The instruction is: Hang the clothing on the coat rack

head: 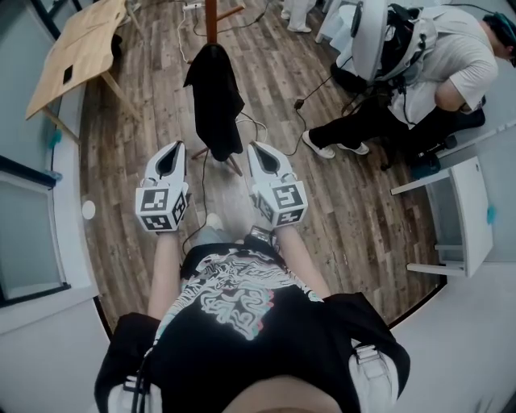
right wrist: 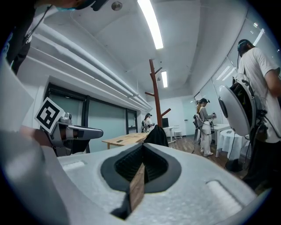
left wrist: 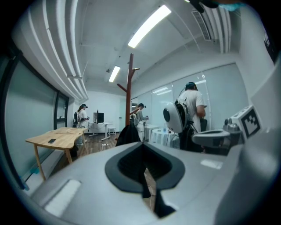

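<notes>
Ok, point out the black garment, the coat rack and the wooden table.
black garment (head: 214,101), head view, middle of the hanging cloth.
coat rack (left wrist: 130,74), left gripper view, upright pole.
wooden table (head: 85,40), head view, bare tabletop.

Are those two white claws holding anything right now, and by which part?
Nothing is held. The left gripper and right gripper are both shut and empty; the black garment hangs on the coat rack.
</notes>
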The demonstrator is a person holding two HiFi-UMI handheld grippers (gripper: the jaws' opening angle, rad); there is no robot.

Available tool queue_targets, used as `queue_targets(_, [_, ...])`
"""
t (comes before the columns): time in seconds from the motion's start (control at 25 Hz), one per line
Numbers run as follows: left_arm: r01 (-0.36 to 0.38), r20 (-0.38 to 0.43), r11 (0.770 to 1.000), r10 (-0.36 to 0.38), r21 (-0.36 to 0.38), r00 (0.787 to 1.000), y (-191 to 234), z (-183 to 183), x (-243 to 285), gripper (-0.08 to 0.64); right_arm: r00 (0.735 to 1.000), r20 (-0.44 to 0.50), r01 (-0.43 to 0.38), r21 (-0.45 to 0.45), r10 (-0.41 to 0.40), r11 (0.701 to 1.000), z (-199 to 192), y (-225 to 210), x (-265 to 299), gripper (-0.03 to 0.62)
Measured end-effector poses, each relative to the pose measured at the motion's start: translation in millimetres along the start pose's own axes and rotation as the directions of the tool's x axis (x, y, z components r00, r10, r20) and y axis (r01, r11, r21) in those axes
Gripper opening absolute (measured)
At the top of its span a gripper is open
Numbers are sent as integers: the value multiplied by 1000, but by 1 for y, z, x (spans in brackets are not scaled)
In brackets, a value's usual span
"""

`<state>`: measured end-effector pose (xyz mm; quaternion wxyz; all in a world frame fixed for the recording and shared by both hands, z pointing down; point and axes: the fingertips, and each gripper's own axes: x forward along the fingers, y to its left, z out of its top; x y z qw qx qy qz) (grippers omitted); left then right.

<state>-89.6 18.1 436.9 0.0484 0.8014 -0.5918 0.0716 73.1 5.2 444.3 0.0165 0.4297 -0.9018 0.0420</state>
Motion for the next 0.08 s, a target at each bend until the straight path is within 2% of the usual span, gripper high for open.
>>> queue_targets(0.08, [4,-3,1000,-4,-1,1000,4,-4,3,-11,1000,-4,2,2,-2,1000,-4,1,6,-2])
